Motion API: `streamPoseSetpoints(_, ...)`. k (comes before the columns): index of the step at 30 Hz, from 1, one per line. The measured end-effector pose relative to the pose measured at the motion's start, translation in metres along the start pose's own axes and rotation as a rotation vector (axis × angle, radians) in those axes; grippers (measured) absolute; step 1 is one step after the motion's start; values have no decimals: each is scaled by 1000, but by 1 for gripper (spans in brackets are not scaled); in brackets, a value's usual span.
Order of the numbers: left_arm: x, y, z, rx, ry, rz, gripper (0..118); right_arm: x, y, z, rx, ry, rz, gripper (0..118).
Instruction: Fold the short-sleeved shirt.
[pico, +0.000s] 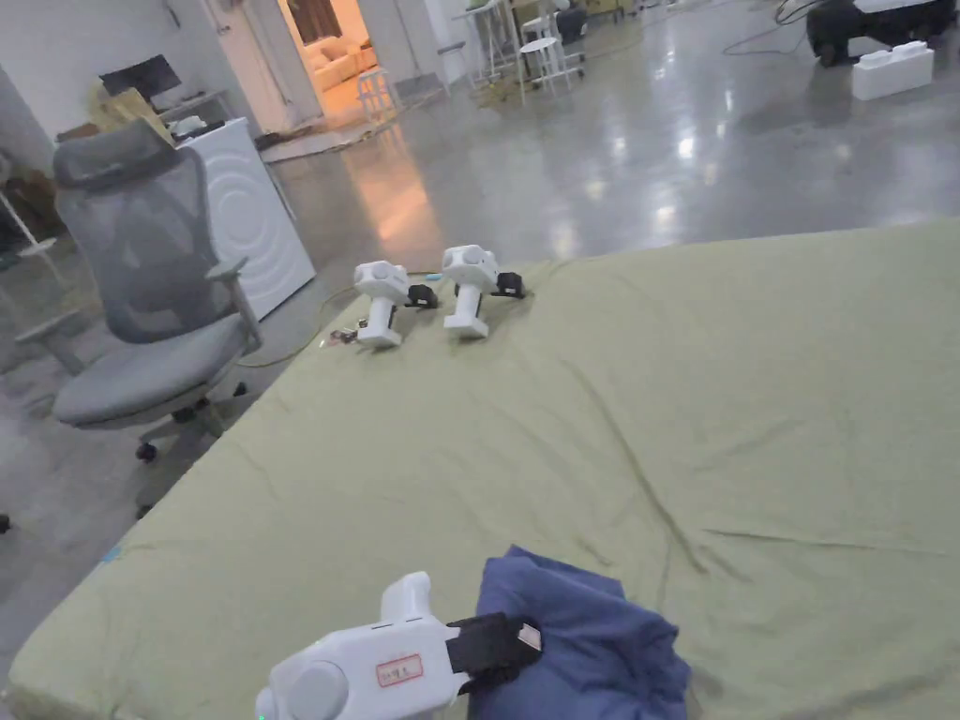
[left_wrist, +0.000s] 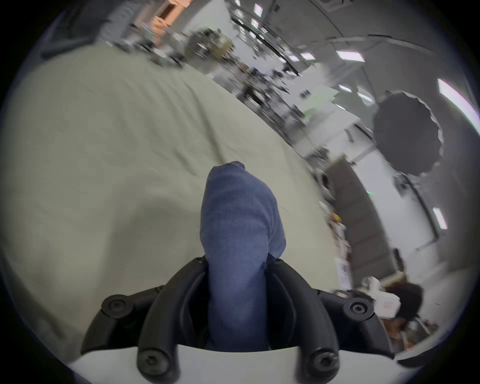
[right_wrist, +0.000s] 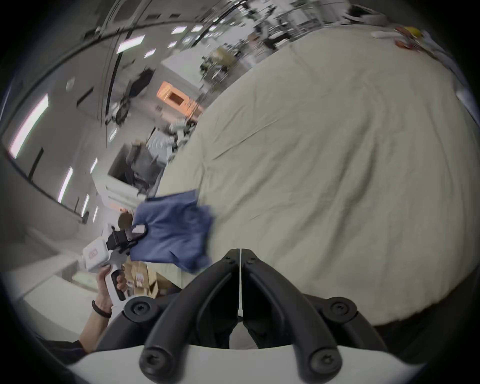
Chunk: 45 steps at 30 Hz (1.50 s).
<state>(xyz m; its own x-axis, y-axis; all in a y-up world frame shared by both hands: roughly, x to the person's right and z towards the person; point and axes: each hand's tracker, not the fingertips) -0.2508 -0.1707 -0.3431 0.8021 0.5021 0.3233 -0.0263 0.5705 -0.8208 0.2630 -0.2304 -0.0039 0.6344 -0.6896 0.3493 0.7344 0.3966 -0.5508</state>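
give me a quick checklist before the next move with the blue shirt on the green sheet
1. Left gripper has the blue shirt: ok, cloth sits between its fingers.
2. Right gripper free to take a second corner: ok, shut with nothing held.
3. Shirt spread flat: not ok, it is bunched and partly lifted.
4. Open room on the green sheet: ok, wide bare area beyond the shirt.
5. Two spare grippers out of the way: ok, at the far edge.
6. Which part of the shirt is held: cannot tell.
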Motion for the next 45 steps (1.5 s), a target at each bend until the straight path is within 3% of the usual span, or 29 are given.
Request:
streamPoseSetpoints(4, -58, 55, 23, -11, 326, -80, 34, 0, -15, 25, 63, -19, 0, 3)
streamPoseSetpoints(7, -90, 70, 1, -73, 277, 57, 36, 1, -16, 32, 60, -53, -32, 3)
streamPoseSetpoints(8, -87, 68, -12, -75, 310, 51, 45, 0, -16, 33, 55, -64, -31, 3)
streamPoseSetpoints(9, -76, 70, -19, -51, 521, -3, 77, -1, -16, 35, 55, -70, -26, 3)
streamPoseSetpoints(10, -66, 71, -24, -36, 757, -17, 98, -3, -16, 36, 67, -75, -12, 3)
streamPoseSetpoints(11, -69, 68, -15, -42, 841, -8, 101, -5, -14, 38, 70, -77, -3, 3)
streamPoseSetpoints(13, -71, 62, 17, 70, 572, -20, 99, -11, -11, 45, 101, -81, 24, 3)
streamPoseSetpoints(16, -5, 65, 79, 258, 487, -187, 99, -23, -2, 62, 191, -66, 68, 3)
streamPoseSetpoints(19, 69, 41, 149, 394, 323, -381, 99, -49, 11, 91, 313, -107, 236, 3)
streamPoseSetpoints(21, 111, 19, 192, 495, 206, -424, 99, -68, 20, 113, 381, -140, 342, 3)
streamPoseSetpoints(24, 178, -28, 233, 696, 138, -486, 99, -75, 30, 144, 501, -130, 399, 3)
streamPoseSetpoints(27, 231, -67, 246, 804, 192, -646, 98, -95, 28, 173, 649, -113, 450, 3)
streamPoseSetpoints(30, 269, -94, 246, 869, 224, -718, 97, -111, 21, 193, 769, -150, 536, 3)
streamPoseSetpoints(32, 272, -98, 238, 856, 212, -713, 90, -121, 19, 202, 802, -193, 579, 3)
streamPoseSetpoints(35, 278, -99, 233, 863, 183, -687, 43, -133, 13, 207, 832, -213, 608, 3)
streamPoseSetpoints(36, 268, -99, 231, 868, 161, -662, 11, -136, 12, 209, 833, -205, 608, 3)
streamPoseSetpoints(37, 265, -98, 232, 880, 140, -640, 4, -138, 12, 213, 837, -188, 619, 3)
streamPoseSetpoints(39, 271, -98, 242, 839, 56, -645, 1, -146, 12, 216, 847, -180, 644, 3)
streamPoseSetpoints(45, 283, -107, 244, 871, 112, -626, 1, -156, 6, 218, 883, -234, 711, 3)
